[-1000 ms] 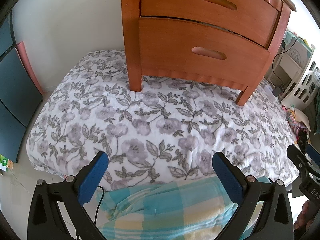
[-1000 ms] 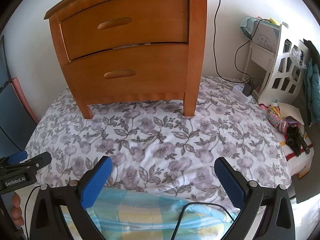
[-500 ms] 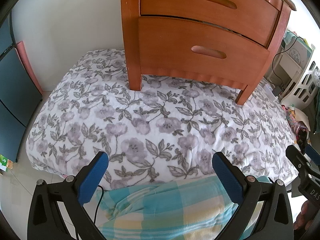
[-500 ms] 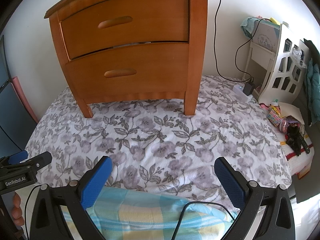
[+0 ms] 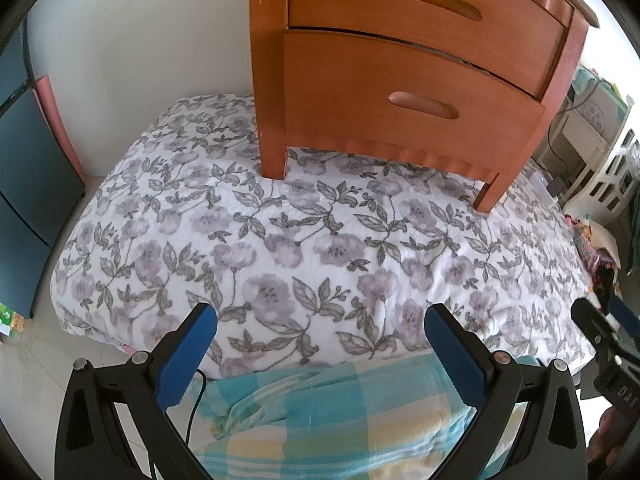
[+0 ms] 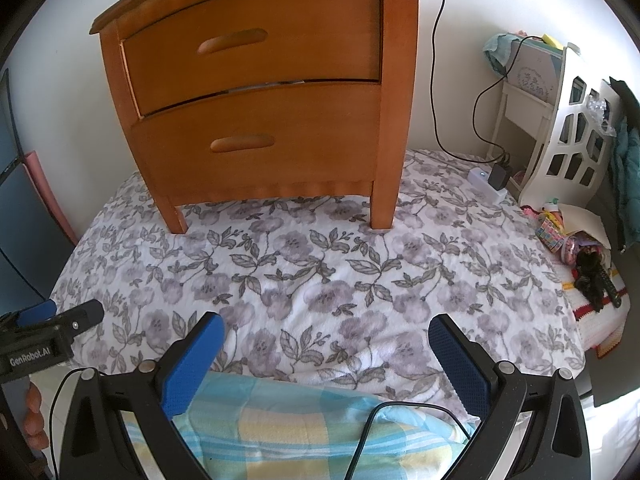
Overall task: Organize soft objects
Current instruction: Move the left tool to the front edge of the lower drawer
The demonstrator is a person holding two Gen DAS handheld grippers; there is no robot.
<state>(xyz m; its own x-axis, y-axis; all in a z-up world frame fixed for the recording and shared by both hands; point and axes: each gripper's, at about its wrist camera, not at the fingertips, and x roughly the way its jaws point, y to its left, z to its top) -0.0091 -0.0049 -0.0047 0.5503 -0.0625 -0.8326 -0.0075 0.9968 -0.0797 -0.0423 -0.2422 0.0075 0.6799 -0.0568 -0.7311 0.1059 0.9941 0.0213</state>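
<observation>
Left gripper [image 5: 320, 336]: black angular frame, blue textured pads [image 5: 188, 356], silver screws at the pivots; right gripper [image 6: 326, 346] built alike, thin black cable [image 6: 384, 420] looping at lower centre; white "GenRobot.AI" lettering at left edge of right view; bare fingers [image 6: 34, 420] lower left.

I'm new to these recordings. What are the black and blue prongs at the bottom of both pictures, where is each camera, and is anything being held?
No robot arm here: a person holds a two-finger gripper in each hand, with a fisheye camera looking forward along its fingers. One picture is from the left gripper, the other from the right gripper. The blue prongs are each gripper's fingers; both pairs stand wide open, holding nothing. Below them lies a floral quilt, with a blue and yellow checked blanket at its near edge. A wooden nightstand stands at the quilt's far side. Each gripper also shows at the other view's edge.
</observation>
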